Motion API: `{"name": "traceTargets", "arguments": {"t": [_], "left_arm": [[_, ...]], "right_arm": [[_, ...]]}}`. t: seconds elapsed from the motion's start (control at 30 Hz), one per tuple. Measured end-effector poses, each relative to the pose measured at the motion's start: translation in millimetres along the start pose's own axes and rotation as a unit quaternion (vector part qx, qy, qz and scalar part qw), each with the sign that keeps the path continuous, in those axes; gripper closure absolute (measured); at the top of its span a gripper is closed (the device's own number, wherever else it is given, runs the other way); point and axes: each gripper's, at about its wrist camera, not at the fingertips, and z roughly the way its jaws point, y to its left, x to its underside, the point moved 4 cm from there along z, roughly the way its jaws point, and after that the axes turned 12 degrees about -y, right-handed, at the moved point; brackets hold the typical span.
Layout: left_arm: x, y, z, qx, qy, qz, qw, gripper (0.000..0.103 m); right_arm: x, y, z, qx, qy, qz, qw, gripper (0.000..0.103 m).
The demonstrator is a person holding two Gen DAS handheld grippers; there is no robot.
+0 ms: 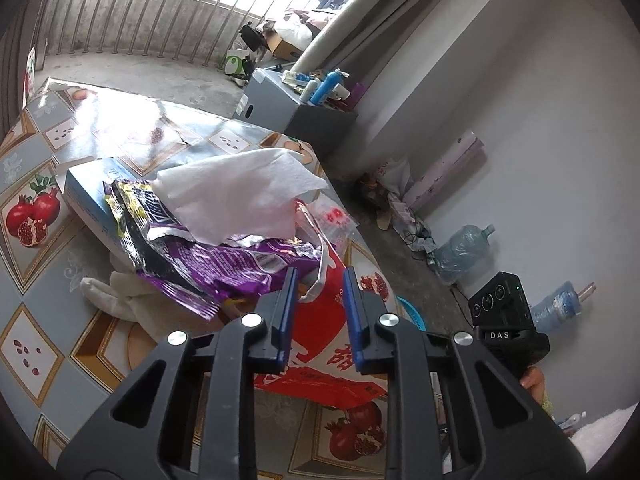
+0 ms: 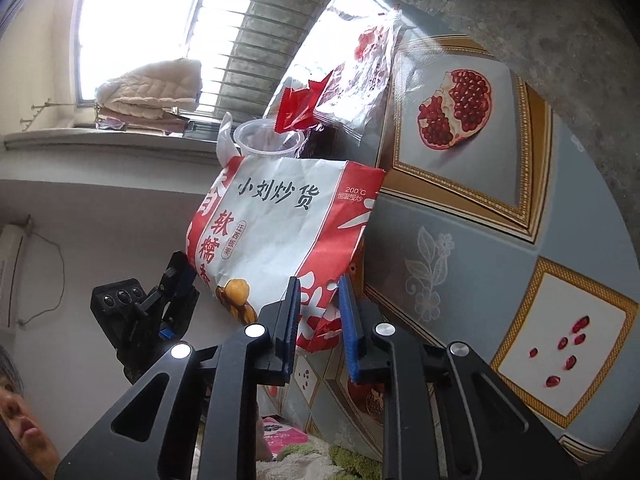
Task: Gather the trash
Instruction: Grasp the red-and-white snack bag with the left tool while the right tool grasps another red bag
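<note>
Jaws' blue pads (image 2: 349,312) — upright paper bag (image 2: 276,216) edge between, mouth upward.

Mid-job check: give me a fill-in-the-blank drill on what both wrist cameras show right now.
1. The white tissue lies on top of the ___ snack wrapper.
2. A clear plastic ___ stands behind the red-and-white paper bag.
3. The tablecloth is printed with ___ fruit.
4. The right gripper has the bag's ___ corner between its fingers.

Missing: purple; cup; pomegranate; bottom

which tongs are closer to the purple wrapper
Left. The left tongs have their tips right beside the purple wrapper. The right tongs grip the red bag on the side away from the wrapper, farther off.
</note>
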Motion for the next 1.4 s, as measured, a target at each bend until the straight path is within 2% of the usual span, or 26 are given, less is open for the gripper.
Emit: {"name": "traceTargets", "arguments": {"t": [0.27, 0.4, 0.53, 0.67, 0.83, 1.03, 1.17, 1.3, 1.4], "left_arm": [[46.1, -34.8, -2.8, 0.040, 0.043, 0.002, 0.9983, 0.082], [76.8, -35.0, 11.5, 0.040, 0.076, -0.012, 0.9963, 0.082], [91.9, -29.1, 21.2, 0.026, 0.087, -0.018, 0.9957, 0.082], [98.4, -33.0, 19.2, 0.035, 0.089, -0.015, 0.9953, 0.082], [109.8, -30.1, 32.6, 0.026, 0.105, -0.022, 0.9939, 0.082], [104.9, -30.7, 35.4, 0.019, 0.089, -0.017, 0.9957, 0.082], [93.8, -43.8, 30.8, 0.037, 0.069, -0.002, 0.9969, 0.082], [89.8, -57.2, 34.9, 0.058, 0.062, 0.015, 0.9963, 0.082], [93.2, -62.8, 49.9, 0.054, 0.065, 0.031, 0.9960, 0.082]], "right_arm": [[1.1, -13.8, -45.3, 0.029, -0.037, -0.012, 0.999, 0.083], [-1.9, -30.2, -55.8, 0.051, -0.056, -0.010, 0.997, 0.084], [-2.2, -41.2, -56.8, 0.062, -0.065, -0.006, 0.996, 0.083], [-3.0, -40.7, -62.8, 0.060, -0.073, -0.013, 0.995, 0.084], [-2.9, -49.5, -69.4, 0.061, -0.080, -0.007, 0.995, 0.086], [-1.0, -48.7, -67.4, 0.063, -0.079, -0.018, 0.995, 0.084], [-3.4, -42.1, -80.8, 0.045, -0.095, -0.027, 0.994, 0.092], [-10.6, -40.3, -101.4, 0.030, -0.122, -0.028, 0.992, 0.095], [-14.8, -48.5, -107.7, 0.033, -0.136, -0.018, 0.990, 0.096]]}}
